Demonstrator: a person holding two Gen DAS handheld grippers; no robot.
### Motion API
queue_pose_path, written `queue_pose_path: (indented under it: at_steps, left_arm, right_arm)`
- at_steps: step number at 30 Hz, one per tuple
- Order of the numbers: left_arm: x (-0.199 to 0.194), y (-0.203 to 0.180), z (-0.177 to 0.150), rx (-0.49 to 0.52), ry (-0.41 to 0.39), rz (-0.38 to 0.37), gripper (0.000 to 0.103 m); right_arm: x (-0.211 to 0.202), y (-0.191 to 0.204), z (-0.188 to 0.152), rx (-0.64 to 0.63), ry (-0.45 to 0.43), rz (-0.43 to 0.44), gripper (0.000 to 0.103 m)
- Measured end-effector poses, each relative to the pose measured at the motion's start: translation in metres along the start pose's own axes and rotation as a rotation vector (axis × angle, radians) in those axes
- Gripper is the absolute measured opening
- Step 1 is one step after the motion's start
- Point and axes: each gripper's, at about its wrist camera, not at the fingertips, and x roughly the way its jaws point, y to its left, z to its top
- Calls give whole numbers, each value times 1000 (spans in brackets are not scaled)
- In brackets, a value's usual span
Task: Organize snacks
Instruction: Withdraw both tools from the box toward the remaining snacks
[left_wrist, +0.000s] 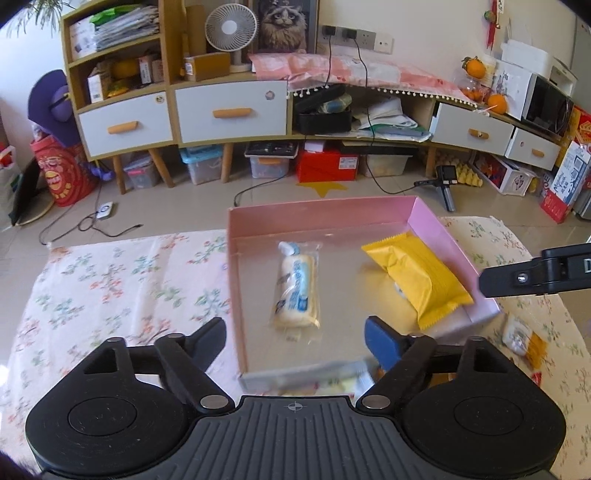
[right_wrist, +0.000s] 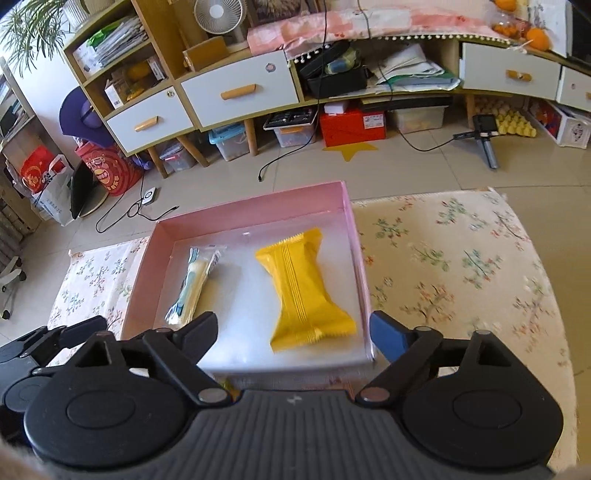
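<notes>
Left claw: nearest the lens, fingers spread apart and empty, poised over the near edge of the pink box.
Right claw: also apart, gripping nothing, over the box's near right corner; in the left view one dark fingertip juts in from the right.
Blurred packet: a pale wrapper lies just under the left claw, outside the near wall; too smeared to identify.
Yellow packet: one, inside the box on the right side, lying flat with crimped ends.
White-and-blue packet: one, inside the box left of centre, a long clear sleeve.
Loose snack: one small white-and-orange piece on the floral cloth of the worktop, right of the box.
Count: two packets in the box, at least two outside.
Handling: all look light, soft and crinkly, likely slippery film with crushable contents; I would pinch across the middle of the body with gentle pressure, not the thin sealed ends.
</notes>
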Motion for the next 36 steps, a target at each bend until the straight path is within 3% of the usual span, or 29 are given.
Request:
queue_pose_path:
  at_steps: [11, 23, 31, 36]
  left_arm:
    - [-50, 5, -38, 26, 18, 9, 99]
    - [-83, 12, -94, 33, 87, 39, 99]
    - [-89, 18, -121, 34, 64, 7, 99]
    - [-89, 26, -135, 25, 41, -29, 99]
  right_arm:
    - [-38, -3, -32, 18, 28, 4, 97]
    - [-60, 2, -93, 12, 66, 60, 99]
    - [-68, 6, -124, -10, 91, 90, 99]
    - [-73, 11, -143, -107, 110, 92, 99]
